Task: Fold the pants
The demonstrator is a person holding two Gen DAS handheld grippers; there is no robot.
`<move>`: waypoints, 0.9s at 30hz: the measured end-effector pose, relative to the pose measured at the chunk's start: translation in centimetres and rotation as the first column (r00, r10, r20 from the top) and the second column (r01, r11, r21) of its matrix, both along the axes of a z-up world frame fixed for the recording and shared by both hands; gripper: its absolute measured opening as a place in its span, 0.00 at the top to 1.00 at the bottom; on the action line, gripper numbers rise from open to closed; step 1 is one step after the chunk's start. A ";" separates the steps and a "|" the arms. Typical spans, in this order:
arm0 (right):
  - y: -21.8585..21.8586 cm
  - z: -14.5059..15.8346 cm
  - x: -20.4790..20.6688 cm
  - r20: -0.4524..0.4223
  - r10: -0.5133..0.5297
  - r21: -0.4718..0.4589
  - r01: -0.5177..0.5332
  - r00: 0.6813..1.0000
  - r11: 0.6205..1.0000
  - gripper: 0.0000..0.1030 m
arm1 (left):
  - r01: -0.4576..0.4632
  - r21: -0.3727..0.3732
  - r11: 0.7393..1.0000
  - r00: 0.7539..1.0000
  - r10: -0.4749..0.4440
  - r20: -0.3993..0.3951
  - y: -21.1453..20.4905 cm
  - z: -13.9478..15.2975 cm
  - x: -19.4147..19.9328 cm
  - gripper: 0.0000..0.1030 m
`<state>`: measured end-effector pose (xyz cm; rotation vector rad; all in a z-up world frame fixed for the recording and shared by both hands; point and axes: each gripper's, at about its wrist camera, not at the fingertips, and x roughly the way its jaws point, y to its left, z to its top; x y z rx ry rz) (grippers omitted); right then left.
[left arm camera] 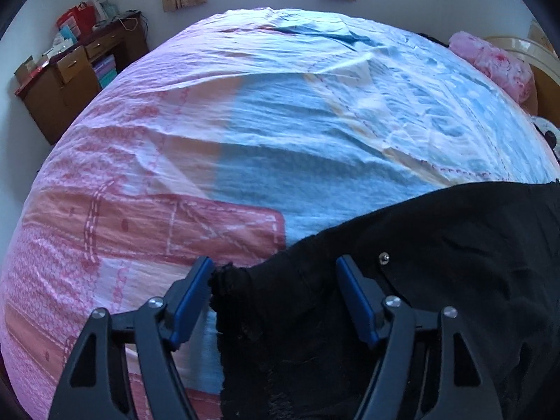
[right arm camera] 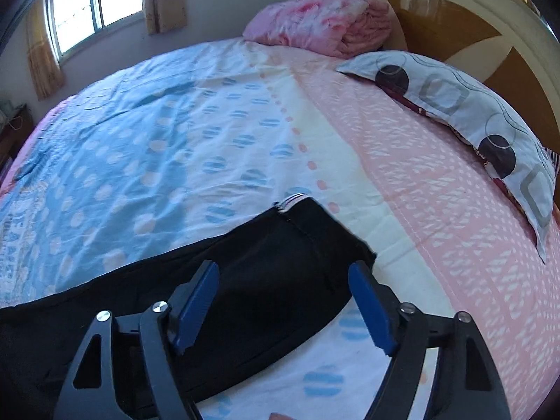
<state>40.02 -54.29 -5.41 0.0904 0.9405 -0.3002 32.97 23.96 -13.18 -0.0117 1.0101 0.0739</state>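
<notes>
I am looking along both tools at the black pants (right arm camera: 266,266), which are lying stretched across the bed (right arm camera: 437,217) on its patterned sheet. The left tool (left arm camera: 274,280) is hanging with its blue pads spread apart on either side of a frayed, narrow end of the pants, seemingly a leg hem, and gripping nothing. The right tool (right arm camera: 283,280) is likewise standing wide apart over the opposite end, where a striped band is showing at the edge, which I am taking for the waist. I am judging that the step in hand is catching both ends before a fold. To do it well, I am wanting each tool lowered until one pad slides under the cloth edge, biting all layers together and not the sheet beneath. I am also wanting both grips level, so the fabric lifts flat without twisting.
</notes>
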 end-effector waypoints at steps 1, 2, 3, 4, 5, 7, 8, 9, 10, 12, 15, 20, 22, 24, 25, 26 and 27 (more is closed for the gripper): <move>-0.6 0.1 0.3 0.004 -0.006 0.004 0.006 1.000 1.000 0.25 | 0.015 0.004 1.000 1.000 -0.015 -0.004 -0.1 0.1 0.1 0.38; -1.6 0.3 0.6 0.012 -0.017 0.016 0.017 1.000 1.000 0.25 | 0.020 0.003 1.000 1.000 -0.020 -0.004 -0.3 0.2 0.1 0.45; -2.3 0.4 0.8 0.017 -0.026 0.023 0.025 1.000 0.999 0.25 | 0.023 0.008 1.000 1.000 -0.023 -0.007 -0.5 0.3 0.2 0.49; -3.2 0.5 1.2 0.018 -0.033 0.026 0.032 0.999 0.999 0.25 | 0.041 0.012 0.999 0.999 -0.041 -0.007 -0.9 0.4 0.2 0.60; -3.8 0.5 1.5 0.014 -0.036 0.026 0.035 0.999 0.999 0.25 | 0.057 0.011 0.998 0.998 -0.057 -0.008 -1.3 0.4 0.3 0.69; -5.4 0.2 2.5 0.002 -0.043 0.048 0.042 0.999 0.998 0.25 | 0.070 0.036 0.997 0.998 -0.070 -0.008 -1.8 0.4 0.4 0.72; -6.2 -0.2 3.2 -0.012 -0.033 0.092 0.034 0.999 0.995 0.25 | 0.079 0.048 0.996 0.997 -0.079 -0.005 -2.0 0.3 0.4 0.73; -6.5 -0.4 3.7 -0.015 -0.029 0.119 0.031 0.999 0.992 0.25 | 0.083 0.051 0.995 0.997 -0.083 -0.003 -2.0 0.3 0.3 0.73; -6.8 -0.7 4.3 -0.020 -0.024 0.143 0.027 1.000 0.989 0.25 | 0.081 0.043 0.996 0.997 -0.082 0.003 -1.8 0.3 0.3 0.73; -6.6 -1.5 5.5 -0.044 0.007 0.173 0.000 0.999 0.985 0.25 | 0.081 0.029 0.996 0.997 -0.082 0.011 -1.7 0.2 0.3 0.73; -6.0 -3.1 7.5 -0.088 0.035 0.190 -0.017 0.995 0.982 0.25 | 0.091 0.029 0.995 0.996 -0.092 0.018 -1.7 0.2 0.3 0.73; -4.6 -6.1 9.4 -0.185 0.094 0.178 -0.061 0.978 0.982 0.39 | 0.089 0.037 0.995 0.996 -0.090 0.027 -1.7 0.0 0.3 0.74; -4.6 -5.8 9.2 -0.155 0.106 0.200 -0.074 0.982 0.977 0.72 | 0.084 0.037 0.996 0.996 -0.085 0.036 -1.8 0.0 0.4 0.77; -4.2 -5.2 8.7 -0.145 0.121 0.206 -0.089 0.982 0.974 0.82 | 0.075 0.034 0.997 0.996 -0.076 0.046 -1.9 0.2 0.5 0.79; -3.6 -4.8 8.3 -0.150 0.134 0.171 -0.108 0.980 0.979 0.85 | 0.066 0.027 0.997 0.996 -0.068 0.049 -1.8 0.5 0.3 0.79; -3.1 -4.2 7.7 -0.146 0.146 0.151 -0.124 0.978 0.981 0.86 | 0.059 0.021 0.998 0.997 -0.060 0.053 -1.7 0.8 0.3 0.80; -2.8 -3.7 7.2 -0.137 0.153 0.142 -0.133 0.979 0.981 0.86 | 0.056 0.009 0.998 0.996 -0.057 0.065 -1.5 1.4 0.0 0.80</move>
